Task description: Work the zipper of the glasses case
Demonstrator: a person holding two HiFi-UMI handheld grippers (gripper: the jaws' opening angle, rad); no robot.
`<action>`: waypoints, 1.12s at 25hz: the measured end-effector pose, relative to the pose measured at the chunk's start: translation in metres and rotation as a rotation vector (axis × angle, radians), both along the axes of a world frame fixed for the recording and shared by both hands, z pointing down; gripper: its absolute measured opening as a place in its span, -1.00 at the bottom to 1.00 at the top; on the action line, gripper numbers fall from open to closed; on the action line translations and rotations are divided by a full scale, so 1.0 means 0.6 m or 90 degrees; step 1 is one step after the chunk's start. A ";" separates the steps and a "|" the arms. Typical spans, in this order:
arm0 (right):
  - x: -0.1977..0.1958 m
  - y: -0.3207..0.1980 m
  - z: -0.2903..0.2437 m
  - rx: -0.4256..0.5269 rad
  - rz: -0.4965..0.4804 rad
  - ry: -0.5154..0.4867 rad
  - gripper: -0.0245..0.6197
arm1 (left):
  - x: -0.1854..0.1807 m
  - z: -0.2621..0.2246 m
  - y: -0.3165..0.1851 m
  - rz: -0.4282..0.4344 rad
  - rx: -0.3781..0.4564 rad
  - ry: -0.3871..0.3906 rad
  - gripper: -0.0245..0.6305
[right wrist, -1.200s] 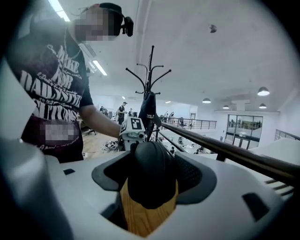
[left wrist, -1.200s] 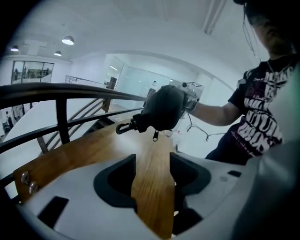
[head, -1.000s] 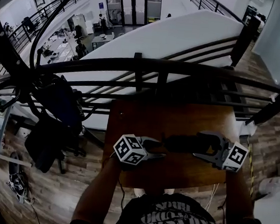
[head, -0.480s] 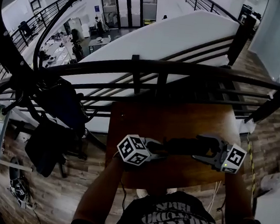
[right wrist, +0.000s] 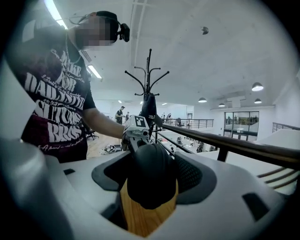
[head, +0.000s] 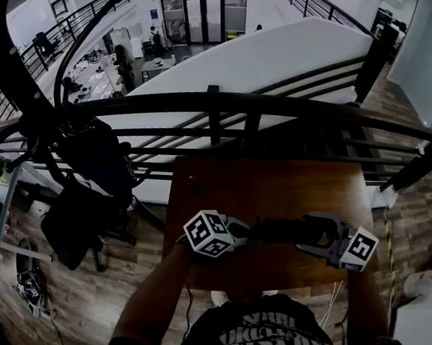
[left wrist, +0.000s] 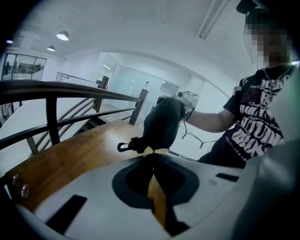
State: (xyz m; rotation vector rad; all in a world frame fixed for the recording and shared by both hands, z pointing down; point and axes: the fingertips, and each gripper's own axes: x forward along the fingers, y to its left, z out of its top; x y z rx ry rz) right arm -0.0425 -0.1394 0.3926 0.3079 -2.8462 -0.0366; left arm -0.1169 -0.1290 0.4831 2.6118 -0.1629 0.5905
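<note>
A dark glasses case [head: 282, 228] lies lengthwise over the wooden table [head: 268, 180], between my two grippers. My right gripper [head: 303, 232] is shut on the case's right end; in the right gripper view the case [right wrist: 151, 173] fills the gap between the pads. My left gripper [head: 252, 227] sits at the case's left end. Its jaws have just been closing and now meet at the tips [left wrist: 153, 155] right under the case [left wrist: 161, 122], on the small zipper pull there. A black clip [left wrist: 125, 146] sticks out of that end.
A dark metal railing [head: 244, 103] runs along the table's far edge, with an open drop behind it. A black coat rack [head: 48, 116] with hanging bags stands to the left. The person's torso is close to the table's near edge.
The left gripper's jaws were open a second ago and are now closed at the case's left end. Both grippers and the case have shifted slightly toward the near edge.
</note>
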 end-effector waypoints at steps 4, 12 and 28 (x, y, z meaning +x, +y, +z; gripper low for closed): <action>0.009 0.001 0.031 0.026 -0.041 0.134 -0.05 | 0.009 0.012 -0.004 0.005 0.014 -0.049 -0.91; 0.064 -0.029 0.076 0.046 -0.071 0.234 -0.07 | 0.061 0.023 -0.023 -0.008 0.036 -0.103 -0.91; 0.069 -0.028 0.170 0.024 -0.155 0.417 -0.09 | 0.072 0.052 -0.031 -0.050 -0.006 -0.089 -0.91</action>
